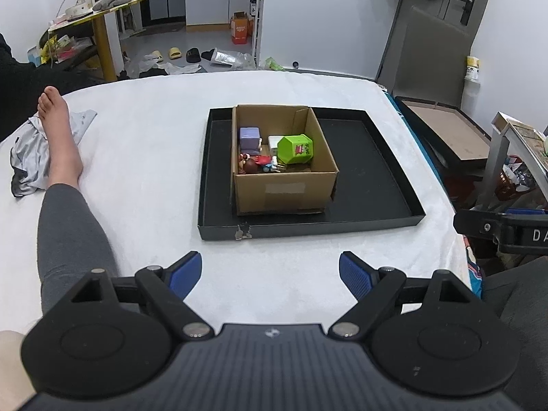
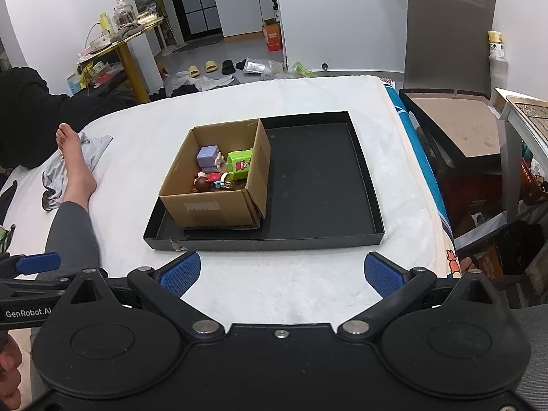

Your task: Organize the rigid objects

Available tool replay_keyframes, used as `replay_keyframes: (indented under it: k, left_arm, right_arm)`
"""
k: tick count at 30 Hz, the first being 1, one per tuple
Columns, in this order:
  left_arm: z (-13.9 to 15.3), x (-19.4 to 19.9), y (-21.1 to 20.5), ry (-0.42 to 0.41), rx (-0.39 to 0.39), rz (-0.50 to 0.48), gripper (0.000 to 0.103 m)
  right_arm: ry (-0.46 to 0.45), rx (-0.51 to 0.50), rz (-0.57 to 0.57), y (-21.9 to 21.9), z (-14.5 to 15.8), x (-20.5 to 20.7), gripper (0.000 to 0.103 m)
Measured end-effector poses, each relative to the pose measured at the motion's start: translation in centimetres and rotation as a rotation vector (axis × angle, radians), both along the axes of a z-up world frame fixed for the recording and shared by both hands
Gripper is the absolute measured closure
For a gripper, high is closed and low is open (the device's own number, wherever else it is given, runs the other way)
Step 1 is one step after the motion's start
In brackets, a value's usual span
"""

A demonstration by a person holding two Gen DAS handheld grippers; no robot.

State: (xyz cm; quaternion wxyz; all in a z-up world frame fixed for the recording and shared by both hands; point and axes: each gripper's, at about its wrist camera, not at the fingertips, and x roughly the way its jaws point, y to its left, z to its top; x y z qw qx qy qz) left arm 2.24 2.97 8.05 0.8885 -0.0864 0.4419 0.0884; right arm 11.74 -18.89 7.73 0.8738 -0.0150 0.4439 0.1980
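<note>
In the left wrist view, the left gripper (image 1: pixel 270 274) is held low at the bottom centre of the frame, its blue fingers (image 1: pixel 185 272) spread wide with nothing between them, well short of the black tray (image 1: pixel 373 185). The cardboard box (image 1: pixel 284 188) is seen standing in the left part of that tray, in the middle of the frame, and the toys are gathered inside it: a green container (image 1: pixel 296 149) lying tilted, a purple block (image 1: pixel 250 138), and a small figurine (image 1: pixel 255 164) against the near wall. Such a grouping suggests that the box serves as the source or store, while the bare right part of the tray is probably kept for sorting. The tray rests on a bed covered by a white blanket (image 1: pixel 154 171); a bare foot (image 1: pixel 56 126) and a grey cloth are seen at the left edge.

In the right wrist view, the right gripper (image 2: pixel 282 274) is likewise held back at the bottom centre, its fingers (image 2: pixel 382 274) wide apart and empty. The box is seen left of centre, the same toys inside. Beyond the bed, in the upper left, a cluttered yellow table (image 2: pixel 126 42), slippers on the floor and white cabinets are visible; a chair (image 2: pixel 445 34) stands at the upper right.
</note>
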Motion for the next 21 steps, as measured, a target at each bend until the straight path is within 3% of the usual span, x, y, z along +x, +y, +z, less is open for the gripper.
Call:
replay_keyframes:
  k: [21]
  left_arm:
    - [0.21, 0.64, 0.39, 0.001, 0.010, 0.001, 0.017]
  right_arm:
    - [0.011, -0.010, -0.001, 0.43, -0.79, 0.44, 0.000]
